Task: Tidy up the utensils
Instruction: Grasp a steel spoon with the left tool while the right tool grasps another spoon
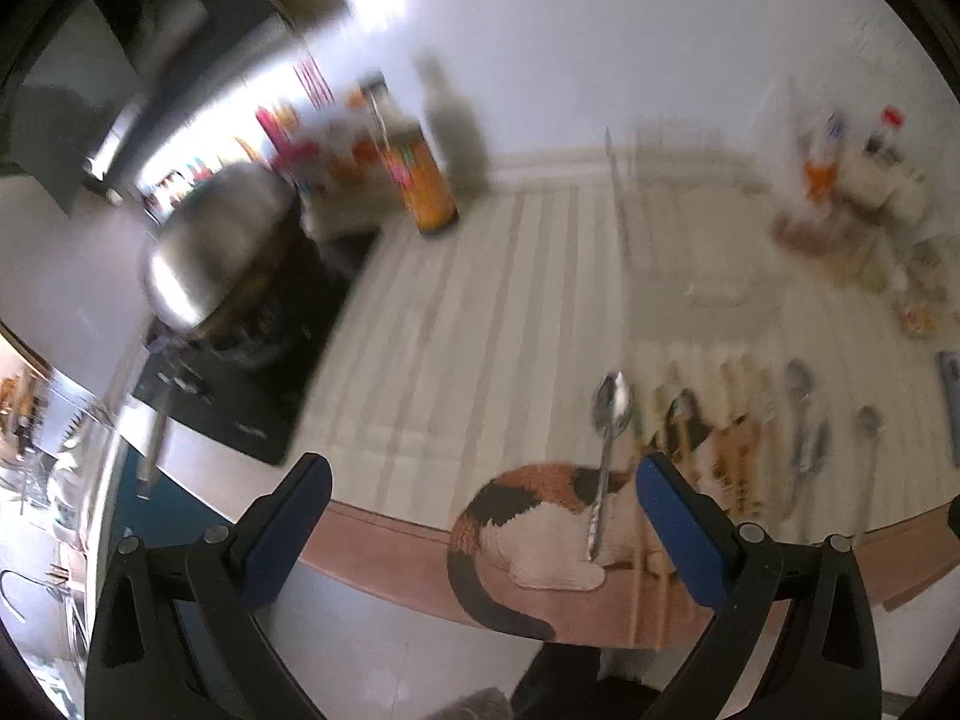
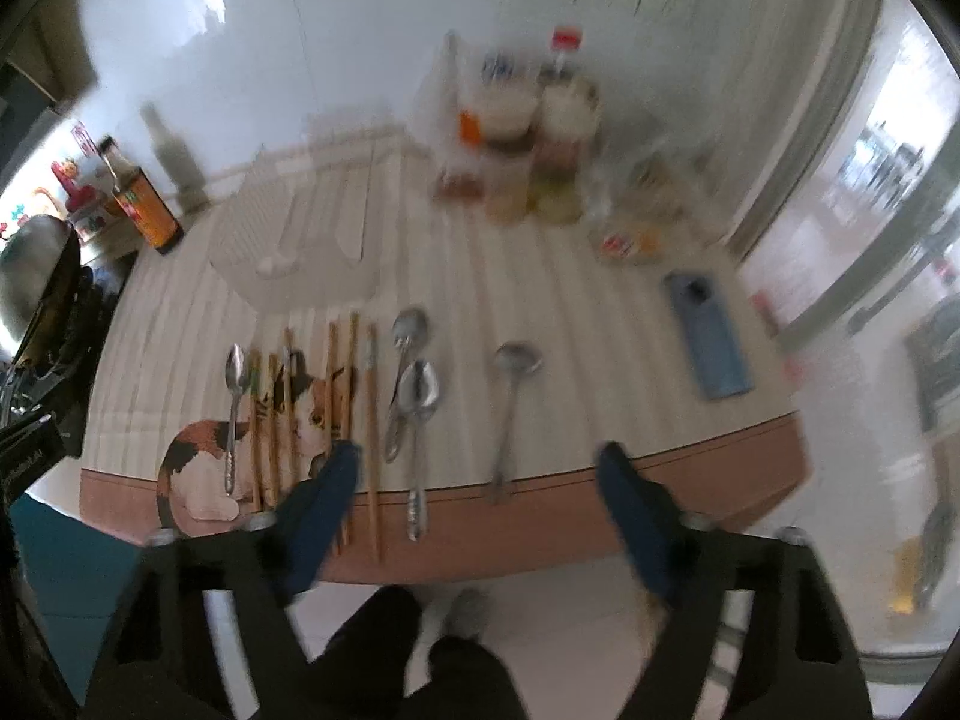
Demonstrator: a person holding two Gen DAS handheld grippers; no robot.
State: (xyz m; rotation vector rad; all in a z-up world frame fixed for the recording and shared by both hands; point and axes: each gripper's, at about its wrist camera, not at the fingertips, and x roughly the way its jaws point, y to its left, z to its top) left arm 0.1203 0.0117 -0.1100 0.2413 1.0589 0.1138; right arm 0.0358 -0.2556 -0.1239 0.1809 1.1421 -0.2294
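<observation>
A table [image 2: 540,300] covered by a striped cloth with a calico cat print [image 2: 204,462] is seen from above in both wrist views, which are blurred. At its far side a clear rack or tray [image 2: 300,240] is set, with a dark sauce bottle [image 2: 144,204] to the left and a cluster of jars and condiments [image 2: 528,138] to the right. A blue phone-like slab [image 2: 708,336] is laid near the right edge.

The utensils are arranged in a loose row along the near edge: wooden chopsticks [image 2: 333,384] over the cat print, a small spoon [image 2: 233,414] to their left, two overlapping spoons [image 2: 414,402] to their right, and a single long spoon [image 2: 510,414] further right.

The left gripper [image 1: 480,534] is held with its jaws wide apart and empty; the small spoon [image 1: 606,462] is framed between the fingers, above the table. The right gripper [image 2: 480,516] is likewise spread and empty, with the overlapping spoons and the long spoon framed between its fingers.

The step in hand is judged to be the approach for a first pick; nothing appears sorted yet. For the next move, one utensil is to be selected, the fingers lowered astride its handle, and the jaws closed. Care is called for where the spoons overlap, as a neighbour may be dragged
</observation>
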